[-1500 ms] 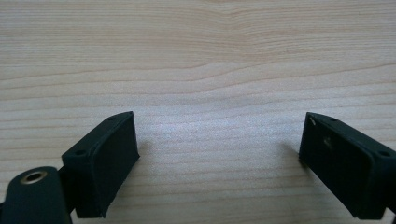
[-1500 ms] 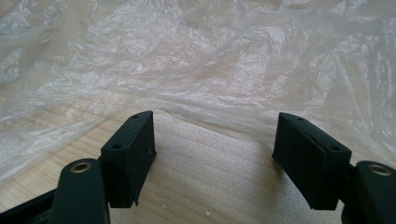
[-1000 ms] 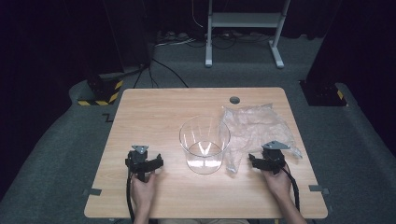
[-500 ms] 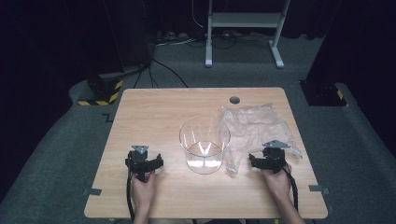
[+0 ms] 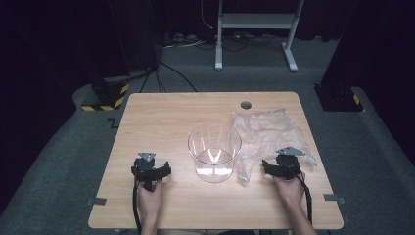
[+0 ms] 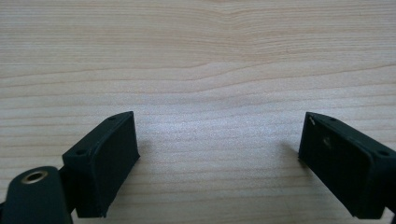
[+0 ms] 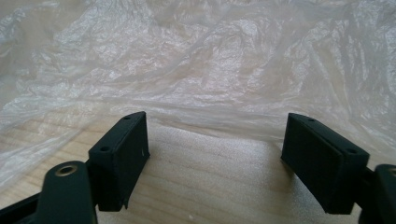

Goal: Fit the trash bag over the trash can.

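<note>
The desk (image 5: 161,122) carries a crumpled clear plastic bag (image 5: 271,134) just ahead of the right hand-held gripper (image 5: 280,164), whose jaws are spread wide. Left of it stands a clear empty cup (image 5: 214,152). The left hand-held gripper (image 5: 150,171) rests open on bare wood.

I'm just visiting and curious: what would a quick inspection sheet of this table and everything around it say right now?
Surface: wooden table, with a round hole near the far edge.
Job's things: clear plastic container, upright and seemingly empty, at the middle; crumpled clear plastic bag lying flat to its right.
Clutter: nothing seen.
Grippers: left gripper open over bare wood; right gripper open at the bag's near edge, nothing between its jaws.
Cables: one trails from each gripper along the forearm; more lie on the floor beyond the table.
Surroundings: grey carpet, dark curtains, a white metal stand, yellow-black striped bases.
</note>
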`<action>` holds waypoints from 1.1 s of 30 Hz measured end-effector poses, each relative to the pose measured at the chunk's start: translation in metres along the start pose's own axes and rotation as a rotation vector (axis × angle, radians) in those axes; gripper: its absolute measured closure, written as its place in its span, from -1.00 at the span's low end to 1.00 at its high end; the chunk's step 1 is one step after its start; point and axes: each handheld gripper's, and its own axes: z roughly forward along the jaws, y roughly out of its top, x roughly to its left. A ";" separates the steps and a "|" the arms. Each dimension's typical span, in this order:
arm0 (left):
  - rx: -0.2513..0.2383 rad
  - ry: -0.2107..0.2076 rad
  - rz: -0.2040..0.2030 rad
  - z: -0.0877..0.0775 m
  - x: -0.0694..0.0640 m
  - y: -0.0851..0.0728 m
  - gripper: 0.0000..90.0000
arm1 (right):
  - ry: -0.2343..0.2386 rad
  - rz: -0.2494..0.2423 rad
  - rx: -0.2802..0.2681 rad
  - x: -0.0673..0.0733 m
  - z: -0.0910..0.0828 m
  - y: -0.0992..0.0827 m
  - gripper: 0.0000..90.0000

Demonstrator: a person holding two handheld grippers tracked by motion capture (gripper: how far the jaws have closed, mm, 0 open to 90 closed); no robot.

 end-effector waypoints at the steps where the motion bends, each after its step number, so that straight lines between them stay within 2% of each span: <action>1: 0.000 0.000 0.000 0.000 0.000 0.000 -0.74 | -0.001 -0.001 -0.003 0.000 0.000 0.000 -0.42; 4: 0.000 0.001 -0.001 0.000 0.000 0.000 -0.74 | 0.000 -0.022 -0.028 0.000 -0.003 0.001 -0.33; 11: -0.001 0.001 -0.001 0.000 0.000 0.000 -0.74 | 0.031 -0.019 -0.082 0.001 -0.004 0.010 -0.32; 14: -0.001 0.002 -0.001 0.000 0.000 0.000 -0.74 | 0.045 -0.009 -0.078 0.001 -0.001 0.015 -0.32; 26: -0.001 0.004 -0.004 0.000 -0.001 0.000 -0.74 | 0.048 0.009 -0.056 0.004 0.018 0.035 -0.31; 33: -0.001 0.004 -0.004 0.000 -0.001 0.000 -0.74 | 0.044 -0.055 -0.033 0.018 0.032 0.049 -0.31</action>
